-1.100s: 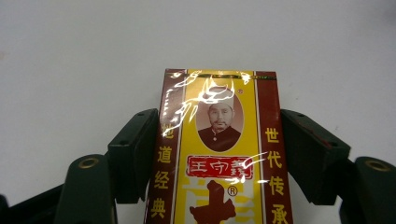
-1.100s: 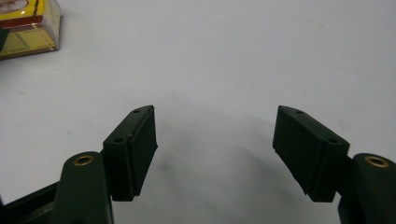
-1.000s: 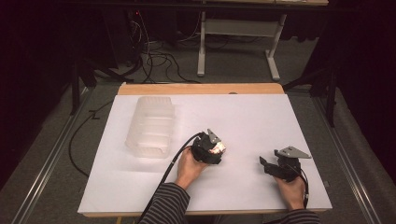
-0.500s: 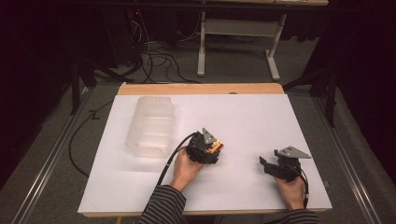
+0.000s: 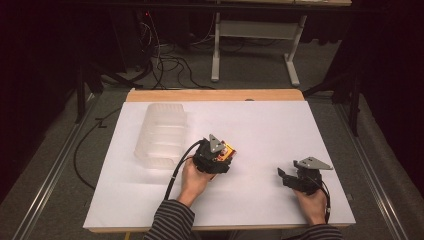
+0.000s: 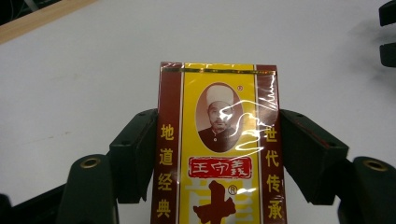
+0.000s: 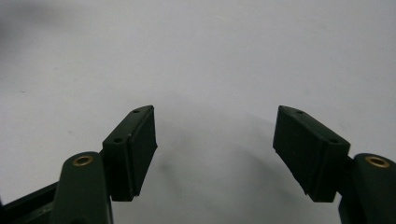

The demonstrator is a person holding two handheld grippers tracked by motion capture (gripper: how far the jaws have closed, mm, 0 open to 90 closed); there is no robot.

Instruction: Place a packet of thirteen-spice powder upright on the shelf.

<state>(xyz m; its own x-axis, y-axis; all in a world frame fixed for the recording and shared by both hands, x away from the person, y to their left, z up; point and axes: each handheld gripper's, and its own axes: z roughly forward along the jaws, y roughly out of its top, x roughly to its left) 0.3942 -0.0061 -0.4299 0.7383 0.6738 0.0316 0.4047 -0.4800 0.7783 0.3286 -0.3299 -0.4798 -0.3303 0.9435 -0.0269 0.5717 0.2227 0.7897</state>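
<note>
White paper covers the tabletop [image 5: 260,125], and nearest the person the right gripper [image 5: 290,179] rests low with its fingers [image 7: 133,149] wide apart and nothing between them. A bit farther in, the left gripper [image 6: 219,154] has its fingers clamped on a shiny red and yellow packet [image 6: 218,149] at mid-table. Farther back sits a clear plastic box [image 5: 162,134]; the slick packet could slip out if the squeeze loosens.

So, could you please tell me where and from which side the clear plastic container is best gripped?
Probably by the rim of its near short end, coming in from the person's side. The clear plastic container is far wider than open jaws, so only a thin wall edge would fit between them. The right gripper is open and free; the left gripper holds a packet.
</note>
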